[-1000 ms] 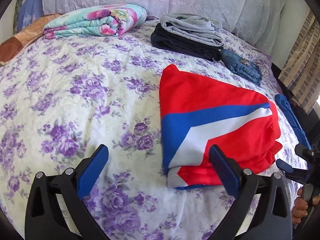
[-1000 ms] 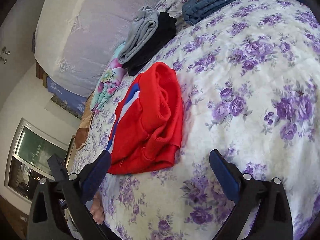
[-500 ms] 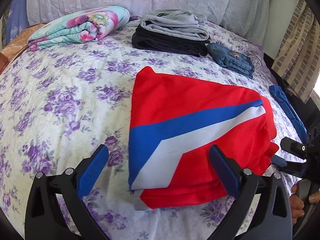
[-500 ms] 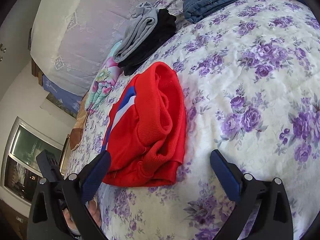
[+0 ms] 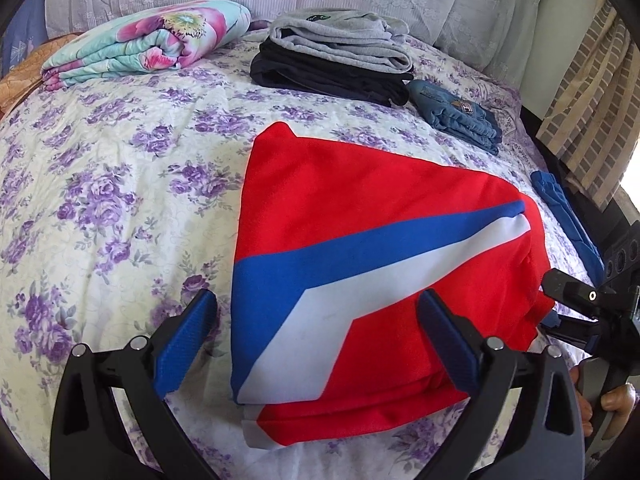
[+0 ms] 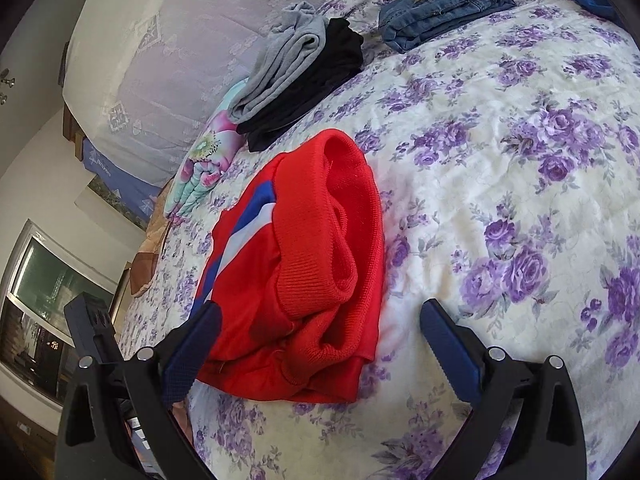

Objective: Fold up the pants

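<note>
Left gripper (image 5: 316, 336) stood wide apart, empty, its 2 fingers straddling the near edge of the folded red pants (image 5: 372, 248) (blue and white stripes on top). Right gripper (image 6: 320, 340) was likewise spread wide, empty, with the pants' ribbed waistband end (image 6: 320, 256) lying between and just beyond its fingers. The pants lay on the floral bedspread (image 5: 120, 184). Farther off sat a grey-on-black folded stack (image 5: 336, 56), then folded jeans (image 6: 436, 12) whose patch label was unreadable.
</note>
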A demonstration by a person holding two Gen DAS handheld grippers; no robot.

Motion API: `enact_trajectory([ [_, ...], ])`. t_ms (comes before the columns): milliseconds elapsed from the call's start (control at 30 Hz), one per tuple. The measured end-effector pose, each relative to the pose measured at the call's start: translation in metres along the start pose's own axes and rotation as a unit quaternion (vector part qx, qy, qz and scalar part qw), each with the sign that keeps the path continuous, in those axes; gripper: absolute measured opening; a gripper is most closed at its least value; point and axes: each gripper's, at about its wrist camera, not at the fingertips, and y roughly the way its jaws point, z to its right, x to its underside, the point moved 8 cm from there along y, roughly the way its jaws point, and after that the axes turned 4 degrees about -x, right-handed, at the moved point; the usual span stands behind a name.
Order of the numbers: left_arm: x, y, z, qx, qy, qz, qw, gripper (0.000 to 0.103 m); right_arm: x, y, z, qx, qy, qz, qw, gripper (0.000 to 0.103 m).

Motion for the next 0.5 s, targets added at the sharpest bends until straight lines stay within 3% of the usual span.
enact_trajectory([
  [233,0.000,0.010,-0.002,0.027,-0.025,-0.015,0.9992,0.099,-0.003,0.007,-0.003,0.010,-0.024,0.003,1.000,0.100],
  [500,0.001,0.010,-0.002,0.033,-0.028,-0.007,0.9990,0.099,-0.001,0.002,-0.005,0.007,-0.047,0.021,0.999,0.099],
])
